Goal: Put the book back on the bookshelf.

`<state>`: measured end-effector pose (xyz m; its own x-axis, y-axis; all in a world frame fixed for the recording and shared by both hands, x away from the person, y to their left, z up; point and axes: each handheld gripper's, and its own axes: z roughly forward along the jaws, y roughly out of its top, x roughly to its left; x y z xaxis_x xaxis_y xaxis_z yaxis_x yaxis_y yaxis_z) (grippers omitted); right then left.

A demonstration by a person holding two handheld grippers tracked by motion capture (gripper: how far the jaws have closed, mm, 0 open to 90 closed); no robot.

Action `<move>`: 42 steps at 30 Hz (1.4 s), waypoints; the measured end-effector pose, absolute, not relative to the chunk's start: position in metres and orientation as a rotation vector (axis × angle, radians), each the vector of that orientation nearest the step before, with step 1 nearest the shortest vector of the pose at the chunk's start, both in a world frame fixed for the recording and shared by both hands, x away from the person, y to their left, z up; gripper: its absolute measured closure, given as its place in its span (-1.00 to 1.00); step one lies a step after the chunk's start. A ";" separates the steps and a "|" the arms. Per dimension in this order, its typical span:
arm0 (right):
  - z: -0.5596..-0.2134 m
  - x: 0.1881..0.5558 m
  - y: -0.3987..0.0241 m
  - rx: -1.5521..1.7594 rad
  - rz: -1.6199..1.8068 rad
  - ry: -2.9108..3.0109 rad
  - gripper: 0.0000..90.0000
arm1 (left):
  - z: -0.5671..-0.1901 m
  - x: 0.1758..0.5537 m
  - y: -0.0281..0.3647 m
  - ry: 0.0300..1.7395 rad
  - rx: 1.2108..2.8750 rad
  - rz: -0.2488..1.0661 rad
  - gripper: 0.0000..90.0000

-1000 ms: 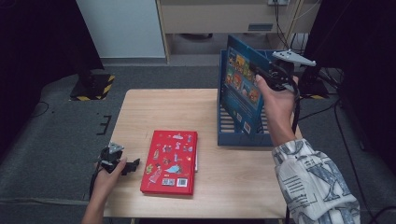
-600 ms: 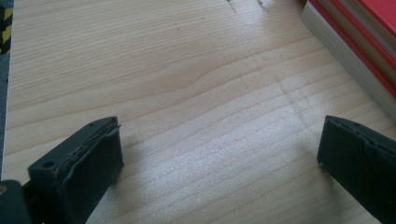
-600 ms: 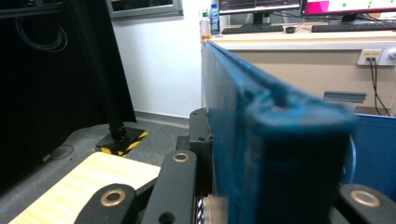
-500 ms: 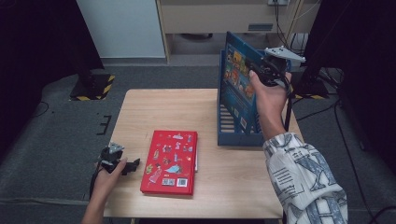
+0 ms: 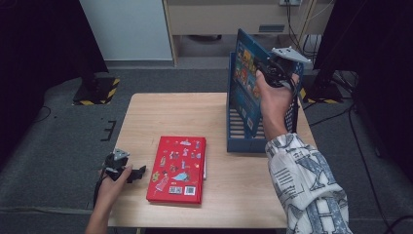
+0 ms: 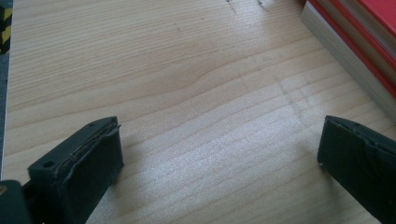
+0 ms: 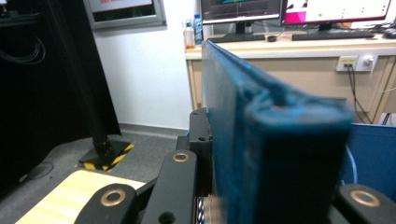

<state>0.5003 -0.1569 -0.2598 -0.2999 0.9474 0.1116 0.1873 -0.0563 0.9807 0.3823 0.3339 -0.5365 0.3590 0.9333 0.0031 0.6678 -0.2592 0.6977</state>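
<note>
Meanwhile, view by view:

High view, change: the blue book [image 5: 244,80], clamped upright in the right gripper [image 5: 272,73], has been carried leftward across the far right of the table [image 5: 160,117] since a second ago, and is now held over the blue rack [image 5: 234,131].
High view, meaning: the slotting of this book is judged close; the red book [image 5: 178,168] is left flat at the near side.
High view, left gripper [image 5: 127,173]: kept in place, just left of the red book.
Left gripper view: jaws are seen wide apart over bare wood, nothing between; red book edges [image 6: 355,51] at far right.
Right gripper view: jaws are closed on the blue book [image 7: 261,140].
Writing: a QR code and barcode are seen on the red cover; no words can be read.
</note>
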 end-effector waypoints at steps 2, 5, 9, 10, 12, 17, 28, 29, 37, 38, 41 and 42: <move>-0.259 0.501 -0.156 1.236 1.423 1.525 0.83 | -0.537 0.382 0.334 1.384 2.018 0.566 -1.00; -0.260 0.502 -0.155 1.241 1.429 1.516 0.83 | -0.537 0.382 0.334 1.384 2.018 0.566 -1.00; -0.264 0.503 -0.152 1.240 1.427 1.519 0.83 | -0.537 0.383 0.334 1.382 2.019 0.565 -1.00; -0.267 0.503 -0.149 1.228 1.427 1.511 0.82 | -0.537 0.383 0.334 1.382 2.019 0.566 -1.00; -0.269 0.503 -0.147 1.213 1.420 1.509 0.82 | -0.537 0.383 0.334 1.384 2.016 0.563 -1.00; -0.275 0.506 -0.142 1.206 1.410 1.517 0.82 | -0.537 0.383 0.334 1.384 2.016 0.563 -1.00; -0.298 0.513 -0.142 1.235 1.410 1.517 0.82 | -0.536 0.383 0.334 1.378 2.027 0.562 -1.00; -0.298 0.513 -0.142 1.235 1.410 1.517 0.82 | -0.536 0.383 0.334 1.378 2.027 0.562 -1.00; -0.313 0.517 -0.142 1.247 1.408 1.522 0.82 | -0.536 0.383 0.334 1.377 2.027 0.562 -1.00; -0.315 0.517 -0.142 1.251 1.405 1.526 0.82 | -0.536 0.383 0.334 1.377 2.027 0.562 -1.00; -0.321 0.517 -0.142 1.251 1.402 1.538 0.82 | -0.536 0.383 0.334 1.377 2.027 0.562 -1.00; -0.322 0.517 -0.142 1.249 1.402 1.540 0.82 | -0.536 0.383 0.334 1.377 2.027 0.562 -1.00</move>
<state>0.5172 -0.1417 -0.3224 -0.2918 0.9505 0.1071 0.1955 -0.0503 0.9794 0.3830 0.3340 -0.5364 0.3665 0.9304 0.0048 0.6679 -0.2667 0.6948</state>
